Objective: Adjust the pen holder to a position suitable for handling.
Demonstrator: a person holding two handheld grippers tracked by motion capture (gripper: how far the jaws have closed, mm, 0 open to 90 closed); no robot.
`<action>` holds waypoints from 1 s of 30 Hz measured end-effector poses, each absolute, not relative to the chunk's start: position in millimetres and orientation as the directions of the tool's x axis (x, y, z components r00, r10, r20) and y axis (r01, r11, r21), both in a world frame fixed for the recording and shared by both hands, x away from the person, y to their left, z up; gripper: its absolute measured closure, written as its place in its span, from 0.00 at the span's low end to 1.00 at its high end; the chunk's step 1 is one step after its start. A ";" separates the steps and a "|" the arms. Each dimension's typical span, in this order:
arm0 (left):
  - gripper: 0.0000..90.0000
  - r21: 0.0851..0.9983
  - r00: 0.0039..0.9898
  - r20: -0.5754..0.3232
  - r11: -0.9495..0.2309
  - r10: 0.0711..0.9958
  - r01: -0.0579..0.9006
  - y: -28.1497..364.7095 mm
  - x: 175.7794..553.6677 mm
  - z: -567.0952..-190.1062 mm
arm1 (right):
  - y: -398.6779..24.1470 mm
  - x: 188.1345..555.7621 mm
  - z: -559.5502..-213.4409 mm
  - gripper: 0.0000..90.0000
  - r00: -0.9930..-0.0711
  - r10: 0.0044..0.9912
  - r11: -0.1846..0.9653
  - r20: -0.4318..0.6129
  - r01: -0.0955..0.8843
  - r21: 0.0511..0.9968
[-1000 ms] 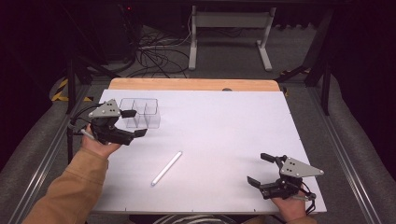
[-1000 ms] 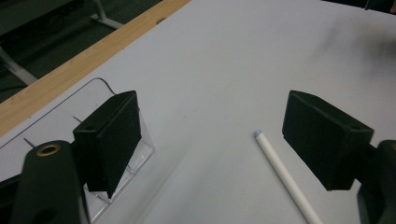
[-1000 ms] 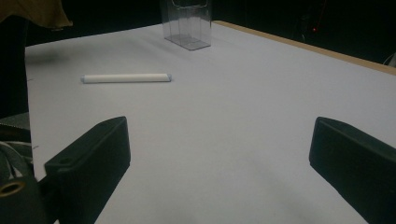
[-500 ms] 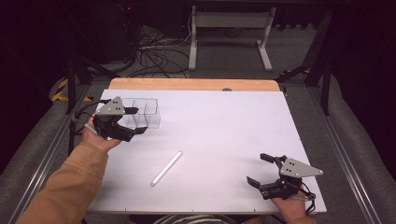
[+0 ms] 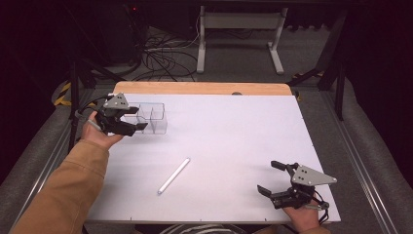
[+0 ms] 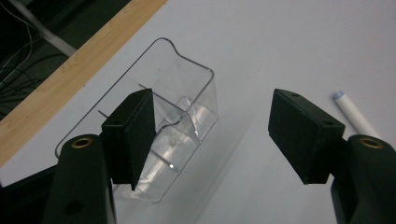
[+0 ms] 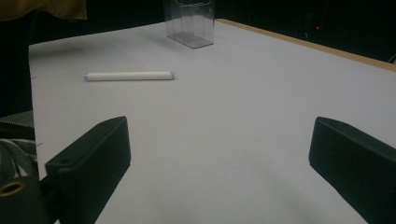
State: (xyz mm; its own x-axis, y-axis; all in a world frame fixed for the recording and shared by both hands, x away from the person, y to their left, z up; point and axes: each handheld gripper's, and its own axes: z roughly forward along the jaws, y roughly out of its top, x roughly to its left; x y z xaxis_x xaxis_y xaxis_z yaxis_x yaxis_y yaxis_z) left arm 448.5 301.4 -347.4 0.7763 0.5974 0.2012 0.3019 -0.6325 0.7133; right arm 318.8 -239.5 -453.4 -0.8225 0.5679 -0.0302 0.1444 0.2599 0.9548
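- High view: left gripper has slid along the counter's far-left corner to the clear divided organizer tray, its tips now over the tray's left end; a second ago it sat just short of it. Fingers have been closing but remain apart. Right gripper unchanged near the front-right corner, fingers spread, holding nothing. White marker lies untouched mid-counter, toward the front.
- Left gripper view: one finger stands over the organizer tray, the other finger well clear above bare counter. No pad presses a wall, so no grip yet. Marker tip at right.
- Right gripper view: fingers wide open over bare counter; marker and tray well beyond.
- Reading: tray pick-up is imminent; a wall must come between the pads first.
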 end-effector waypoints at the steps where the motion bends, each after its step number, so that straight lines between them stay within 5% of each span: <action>1: 0.37 0.706 0.776 0.209 -0.641 0.596 0.302 301.2 450.5 -347.6 | -239.5 318.8 -453.4 0.07 -0.823 0.568 0.260 -0.030 0.144 0.955; 17: 0.47 0.586 0.839 0.245 -0.764 0.486 0.271 285.0 481.4 -362.3 | -238.8 318.9 -453.9 0.07 -0.830 0.558 0.263 -0.027 0.146 0.954; 30: 0.57 0.509 0.825 0.253 -0.795 0.505 0.330 280.5 499.5 -382.1 | -238.5 319.2 -454.5 0.07 -0.834 0.551 0.266 -0.024 0.148 0.953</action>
State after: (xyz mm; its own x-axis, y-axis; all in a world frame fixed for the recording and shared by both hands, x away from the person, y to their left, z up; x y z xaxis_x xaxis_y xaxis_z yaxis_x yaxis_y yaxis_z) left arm 499.5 280.5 -382.1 0.8252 0.5049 0.2531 0.3304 -0.7950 0.5086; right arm 319.2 -238.5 -454.5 -0.8342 0.5509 -0.0242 0.1480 0.2660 0.9525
